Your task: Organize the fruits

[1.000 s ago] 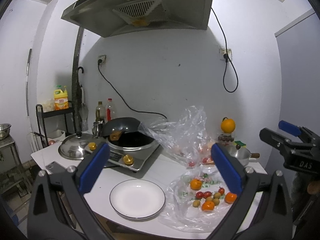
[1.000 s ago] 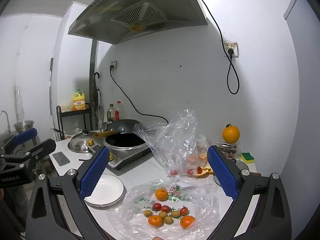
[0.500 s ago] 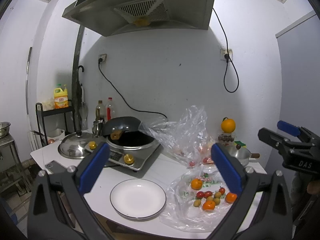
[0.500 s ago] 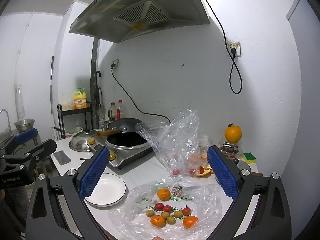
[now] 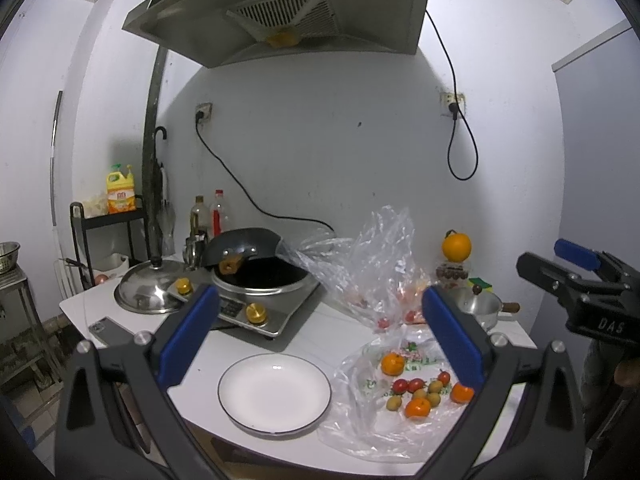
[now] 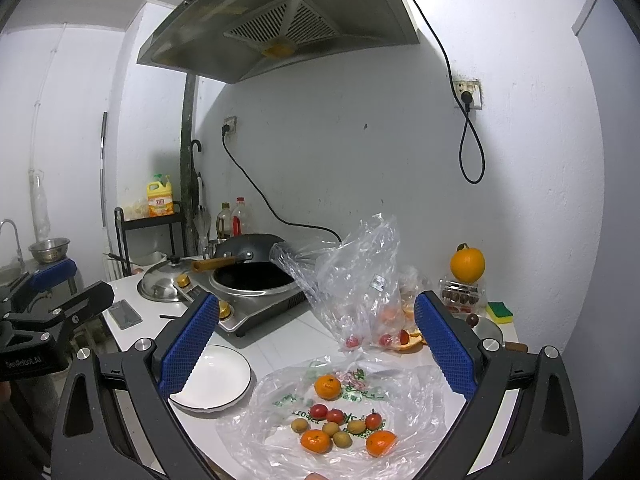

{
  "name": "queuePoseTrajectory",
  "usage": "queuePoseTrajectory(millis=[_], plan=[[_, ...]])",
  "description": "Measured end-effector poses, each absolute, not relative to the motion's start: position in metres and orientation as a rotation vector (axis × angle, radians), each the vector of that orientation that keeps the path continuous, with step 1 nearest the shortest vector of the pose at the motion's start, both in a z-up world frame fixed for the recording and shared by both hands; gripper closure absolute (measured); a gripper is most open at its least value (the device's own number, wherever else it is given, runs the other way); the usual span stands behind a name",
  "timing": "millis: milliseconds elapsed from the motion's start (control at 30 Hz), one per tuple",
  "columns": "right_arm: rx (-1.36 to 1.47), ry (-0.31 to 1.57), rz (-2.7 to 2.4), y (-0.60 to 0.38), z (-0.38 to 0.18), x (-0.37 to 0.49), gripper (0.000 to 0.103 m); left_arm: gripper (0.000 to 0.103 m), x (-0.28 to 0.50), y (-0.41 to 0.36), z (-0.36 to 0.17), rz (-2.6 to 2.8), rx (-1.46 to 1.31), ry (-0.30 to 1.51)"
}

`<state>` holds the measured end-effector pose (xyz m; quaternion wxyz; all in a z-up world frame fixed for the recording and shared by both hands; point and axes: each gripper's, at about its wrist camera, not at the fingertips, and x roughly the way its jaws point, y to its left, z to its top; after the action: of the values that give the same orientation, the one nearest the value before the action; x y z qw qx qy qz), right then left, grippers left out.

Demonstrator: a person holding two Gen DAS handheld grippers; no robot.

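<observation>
1. Grippers first: the left gripper (image 5: 320,344) and the right gripper (image 6: 316,344) both hang above the front edge of the tabletop (image 5: 224,344) with their blue pads spread wide and nothing between them.
2. Fruit lies on a flattened clear plastic bag (image 6: 400,432) at the tabletop's front right corner: small oranges (image 6: 316,440), red cherry tomatoes (image 6: 319,411) and little tan round fruits (image 6: 300,425), loosely clustered and partly touching.
3. Just left of the bag, near the front edge, sits an empty white plate (image 5: 274,392) with a thin dark rim, the likely place to sort into.
4. My judgement: the step in hand is the first pick. Come straight down on one fruit at the cluster's edge, pads either side, and close gently.
5. Tomatoes look smooth, taut and easily crushed; oranges are dimpled and firmer; all are round and will roll.
6. The film is thin, crinkled and slippery, so keep the fingertips off it or it may lift with the fruit.
7. Behind, a second standing bag (image 6: 352,280) holds more fruit, beside a steel cooker (image 5: 260,304) carrying a dark wok.
</observation>
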<state>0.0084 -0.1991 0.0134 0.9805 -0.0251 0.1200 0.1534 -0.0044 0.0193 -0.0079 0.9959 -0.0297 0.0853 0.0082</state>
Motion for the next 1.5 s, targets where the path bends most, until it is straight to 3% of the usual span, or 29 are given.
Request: queuePoseTrajectory(millis=[1033,1500], plan=[[-0.051,0.247,0.298,-0.206,0.010,0.012,0.003,0.001,0.003,0.013,-0.011,0.008,-0.048,0.186],[-0.033,0.326,0.219,-0.257,-0.023,0.040,0.003,0.001,0.042,-0.023,-0.044,-0.027,0.019,0.294]])
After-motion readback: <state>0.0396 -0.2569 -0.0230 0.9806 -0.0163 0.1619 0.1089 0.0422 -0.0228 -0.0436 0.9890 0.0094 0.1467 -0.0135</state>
